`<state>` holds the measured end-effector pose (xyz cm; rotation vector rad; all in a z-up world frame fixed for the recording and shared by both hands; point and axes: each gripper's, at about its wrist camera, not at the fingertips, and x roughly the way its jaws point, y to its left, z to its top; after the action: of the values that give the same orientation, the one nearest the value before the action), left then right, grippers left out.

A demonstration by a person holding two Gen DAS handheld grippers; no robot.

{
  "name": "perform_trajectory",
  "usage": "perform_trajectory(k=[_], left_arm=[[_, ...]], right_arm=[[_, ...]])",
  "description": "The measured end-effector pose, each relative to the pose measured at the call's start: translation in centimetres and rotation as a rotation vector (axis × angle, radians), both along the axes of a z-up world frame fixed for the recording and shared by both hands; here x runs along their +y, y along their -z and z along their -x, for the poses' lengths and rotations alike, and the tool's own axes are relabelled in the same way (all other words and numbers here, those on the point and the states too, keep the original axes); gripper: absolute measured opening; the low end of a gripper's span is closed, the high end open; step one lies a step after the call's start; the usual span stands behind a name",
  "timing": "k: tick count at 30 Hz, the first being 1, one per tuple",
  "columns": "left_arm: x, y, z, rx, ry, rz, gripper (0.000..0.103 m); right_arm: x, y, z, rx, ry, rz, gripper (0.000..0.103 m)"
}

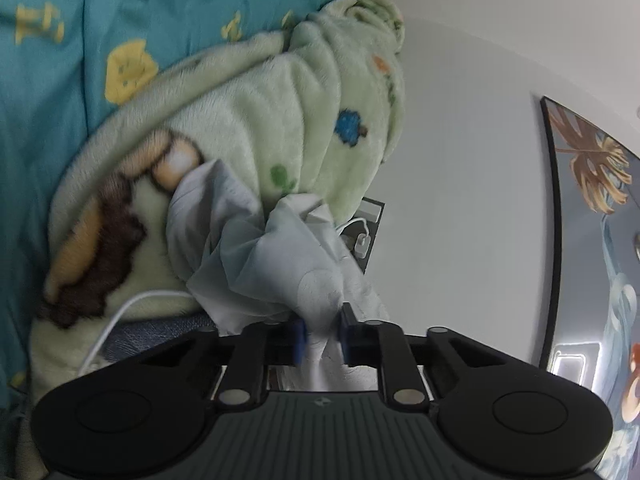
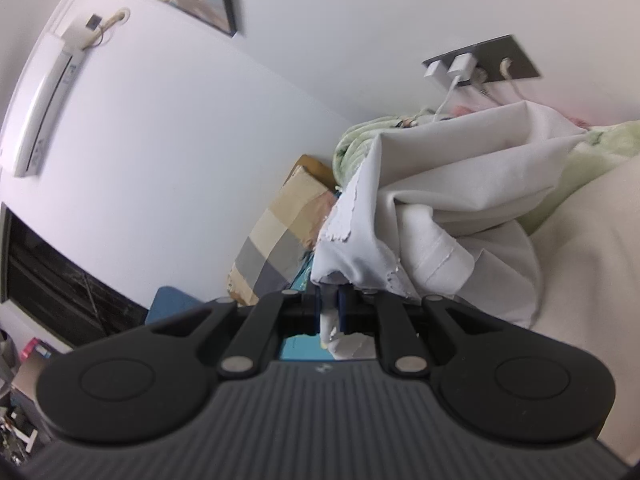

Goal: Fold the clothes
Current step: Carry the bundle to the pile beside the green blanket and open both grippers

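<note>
While both grippers clamp the white garment (image 1: 256, 264), bunched at centre frame, the left gripper (image 1: 322, 336) and right gripper (image 2: 329, 312) seemingly must next spread it flat.

A plain white wall (image 2: 240, 128) is seen in both views. A framed picture (image 1: 592, 208) of leaves is hung on it, and an air conditioner (image 2: 40, 108) is mounted high up. A grey socket plate (image 2: 484, 62) carries white chargers (cables trail down). A dark window (image 2: 60, 280) is set lower. The bed is covered by a teal sheet (image 1: 80, 20) and a green blanket (image 1: 256, 120).
</note>
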<state>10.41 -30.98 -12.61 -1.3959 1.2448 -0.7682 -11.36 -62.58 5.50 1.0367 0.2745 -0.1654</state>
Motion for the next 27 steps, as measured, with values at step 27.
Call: perform_trajectory(k=[27], left_arm=[[30.5,-13.6,-1.7,-0.256,-0.290,-0.370,0.002]], right_arm=[[16.9,5.8,-12.6,0.075,-0.335,-0.186,0.011]])
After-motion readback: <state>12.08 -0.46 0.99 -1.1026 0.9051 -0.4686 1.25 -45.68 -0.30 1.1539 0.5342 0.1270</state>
